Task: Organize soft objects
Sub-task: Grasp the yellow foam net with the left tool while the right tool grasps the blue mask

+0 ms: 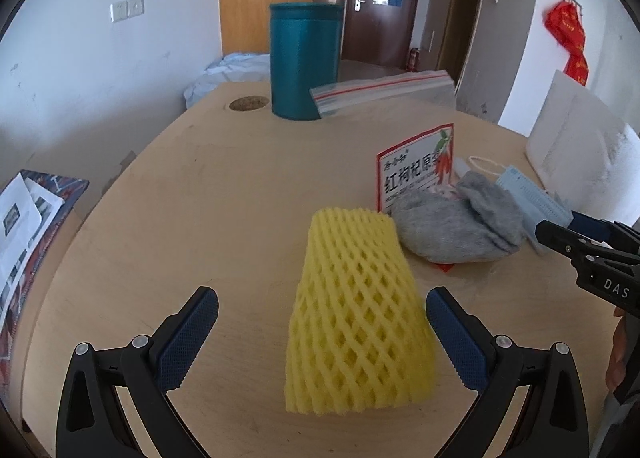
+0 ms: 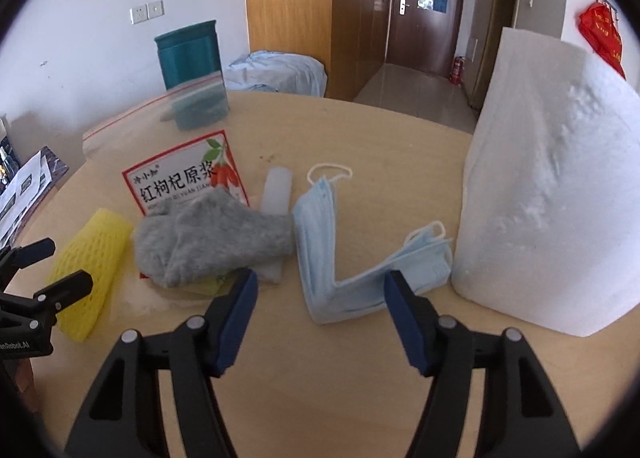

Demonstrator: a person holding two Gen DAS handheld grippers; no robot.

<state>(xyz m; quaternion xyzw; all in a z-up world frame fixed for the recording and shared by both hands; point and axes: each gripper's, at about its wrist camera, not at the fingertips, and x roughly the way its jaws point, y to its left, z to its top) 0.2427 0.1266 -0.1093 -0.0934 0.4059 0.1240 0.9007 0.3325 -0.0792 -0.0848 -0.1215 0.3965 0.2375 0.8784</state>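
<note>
Now the left gripper [image 1: 322, 332] hangs over the table [image 1: 200, 186], jaws spread wide, the yellow foam net [image 1: 352, 318] lying between its fingers with neither pad touching it. Beyond it to the right sits the grey sock [image 1: 456, 226]. Over at the right gripper [image 2: 320, 310], jaws partly open, gripping nothing, the folded blue face masks [image 2: 332, 258] rest just ahead between the fingertips, white foam block [image 2: 560, 186] off right.

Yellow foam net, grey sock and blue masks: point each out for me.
Yellow foam net [image 1: 352, 310], left wrist view, middle of its mesh top.
Grey sock [image 2: 212, 238], right wrist view, centre of the bunched fabric.
Blue masks [image 2: 320, 254], right wrist view, left limb of the folded stack.
</note>
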